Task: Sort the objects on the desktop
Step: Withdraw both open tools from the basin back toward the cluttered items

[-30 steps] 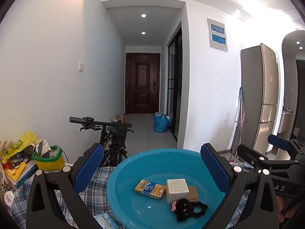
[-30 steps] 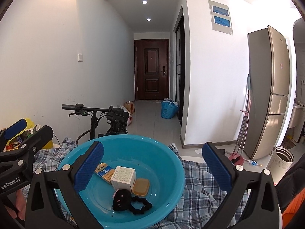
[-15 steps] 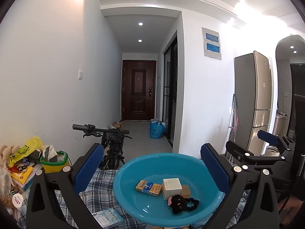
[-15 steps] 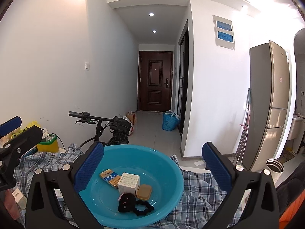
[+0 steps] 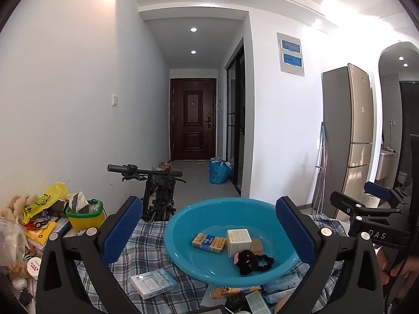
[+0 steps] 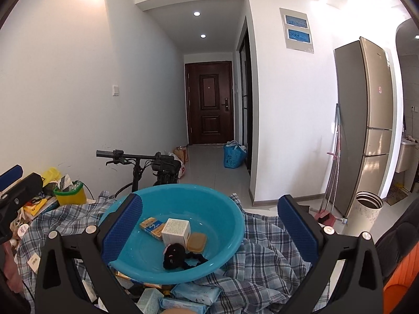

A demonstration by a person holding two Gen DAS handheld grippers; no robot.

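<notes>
Blue basin (image 5: 183, 238) crowds the plaid-covered desk (image 5: 146, 256), hemmed in by clutter.
Its open top gives clear access from above; a white box (image 5: 153, 284) and packets (image 6: 193, 291) block the near edge, a yellow-green tub (image 5: 85, 216) and piled clutter the left.

The left gripper (image 5: 209, 225) hangs wide apart and empty over a blue basin (image 5: 183, 225) holding a yellow-blue pack (image 5: 208, 241), white box (image 5: 238, 242) and black plush (image 5: 245, 258), with a RAISON box (image 5: 154, 283) near left on plaid cloth (image 5: 146, 248).

packets (image 6: 193, 291) under basin (image 6: 222, 256) (mostly hidden), labels unreadable
</notes>
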